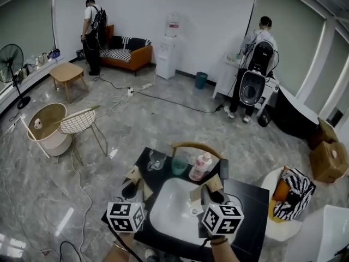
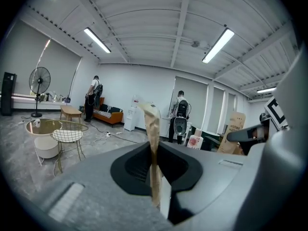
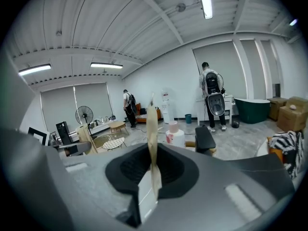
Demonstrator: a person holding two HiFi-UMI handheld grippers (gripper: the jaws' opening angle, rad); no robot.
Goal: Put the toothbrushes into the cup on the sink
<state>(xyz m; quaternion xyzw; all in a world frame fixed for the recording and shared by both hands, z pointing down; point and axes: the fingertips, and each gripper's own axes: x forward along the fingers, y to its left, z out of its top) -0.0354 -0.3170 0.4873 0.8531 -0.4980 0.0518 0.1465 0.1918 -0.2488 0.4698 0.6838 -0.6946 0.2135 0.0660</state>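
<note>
**Jaws pressed together on both grippers**

Left gripper (image 2: 150, 110) and right gripper (image 3: 151, 112) each show 2 tan-taped jaws closed into 1 thin strip; whether anything is pinched between them I cannot tell. Both hover over the near part of the white sink (image 1: 174, 214), set in a black counter (image 1: 252, 209). Behind the basin stand a clear glass (image 1: 156, 160), a teal cup (image 1: 179, 164) and a pink bottle (image 1: 200, 166).

Glass (image 1: 156, 160), cup (image 1: 179, 164) and bottle (image 1: 200, 167) stand behind the sink (image 1: 174, 212).
</note>
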